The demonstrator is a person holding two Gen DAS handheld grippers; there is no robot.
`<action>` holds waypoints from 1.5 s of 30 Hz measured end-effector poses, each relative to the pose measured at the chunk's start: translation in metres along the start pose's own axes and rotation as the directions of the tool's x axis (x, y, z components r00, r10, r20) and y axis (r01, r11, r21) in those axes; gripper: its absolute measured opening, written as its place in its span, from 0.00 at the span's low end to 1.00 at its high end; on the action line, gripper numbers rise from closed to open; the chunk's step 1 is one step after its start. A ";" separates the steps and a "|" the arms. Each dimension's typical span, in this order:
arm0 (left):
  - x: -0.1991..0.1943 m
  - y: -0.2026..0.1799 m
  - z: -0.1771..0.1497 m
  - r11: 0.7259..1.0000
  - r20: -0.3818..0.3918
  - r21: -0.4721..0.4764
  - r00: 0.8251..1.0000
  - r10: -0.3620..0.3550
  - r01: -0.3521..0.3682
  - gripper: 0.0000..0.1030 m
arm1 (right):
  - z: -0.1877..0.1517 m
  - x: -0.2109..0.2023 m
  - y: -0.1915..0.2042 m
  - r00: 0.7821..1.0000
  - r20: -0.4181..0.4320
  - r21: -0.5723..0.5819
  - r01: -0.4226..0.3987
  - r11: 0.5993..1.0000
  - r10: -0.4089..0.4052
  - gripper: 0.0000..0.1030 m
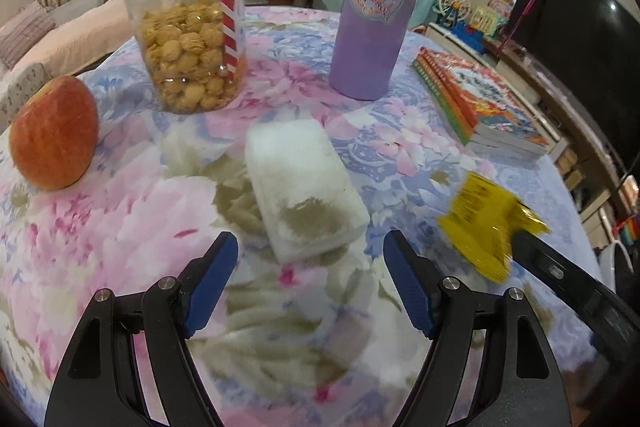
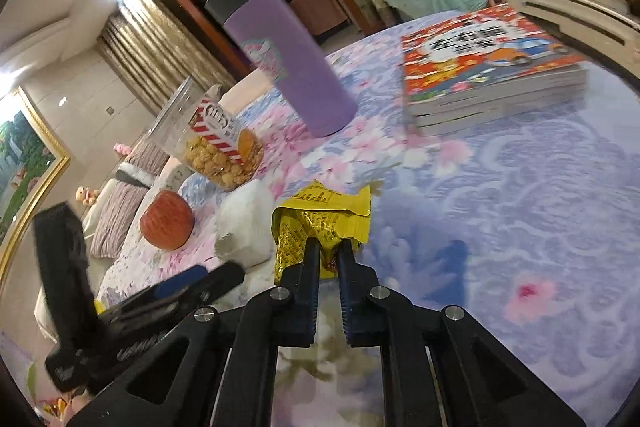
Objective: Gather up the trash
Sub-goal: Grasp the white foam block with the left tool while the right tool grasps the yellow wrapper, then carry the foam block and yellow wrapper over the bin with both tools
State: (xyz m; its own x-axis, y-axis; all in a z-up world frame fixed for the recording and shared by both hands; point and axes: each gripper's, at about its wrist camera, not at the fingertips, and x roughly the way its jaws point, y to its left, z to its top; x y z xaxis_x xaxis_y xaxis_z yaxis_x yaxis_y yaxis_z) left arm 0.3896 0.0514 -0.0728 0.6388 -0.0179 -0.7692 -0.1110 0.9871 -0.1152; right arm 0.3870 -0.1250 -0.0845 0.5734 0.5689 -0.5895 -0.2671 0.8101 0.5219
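Right wrist view: the right gripper (image 2: 329, 254) is clamping its two fingers on a crumpled yellow wrapper (image 2: 320, 223), apparently lifting it clear of the table (image 2: 520, 211) near its right edge; pinching one end probably lets the rest hang free for carrying. The left gripper (image 1: 310, 267) is hovering with fingers spread apart, just short of a white tissue pack (image 1: 300, 187) at the table's middle, likely readying the next pickup. A floral cloth is covering the table, which is carrying an apple (image 1: 54, 135), a snack jar (image 1: 188, 39), a purple tumbler (image 1: 376, 15) and books (image 1: 480, 99). Curtains and a sofa are showing beyond.
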 end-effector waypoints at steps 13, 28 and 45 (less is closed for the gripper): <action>-0.018 -0.008 -0.017 0.999 0.031 0.032 0.999 -0.029 0.028 0.43 | -0.018 -0.047 -0.015 0.999 0.036 0.021 0.037 0.999 -0.038 0.08; -0.094 -0.061 -0.091 0.977 0.035 0.129 0.983 -0.178 0.172 0.42 | -0.058 -0.115 -0.024 0.994 0.086 0.054 0.056 0.997 -0.061 0.08; -0.132 -0.130 -0.129 0.935 0.012 0.258 0.967 -0.255 0.244 0.42 | -0.089 -0.191 -0.042 0.977 0.180 0.105 0.099 0.990 -0.117 0.08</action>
State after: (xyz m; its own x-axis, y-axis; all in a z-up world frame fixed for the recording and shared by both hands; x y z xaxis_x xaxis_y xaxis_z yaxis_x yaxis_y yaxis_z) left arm 0.2215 -0.0955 -0.0375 0.6553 -0.2674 -0.7065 0.2482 0.9595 -0.1329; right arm 0.2200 -0.2555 -0.0484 0.7305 0.4357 -0.5259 -0.1260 0.8428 0.5232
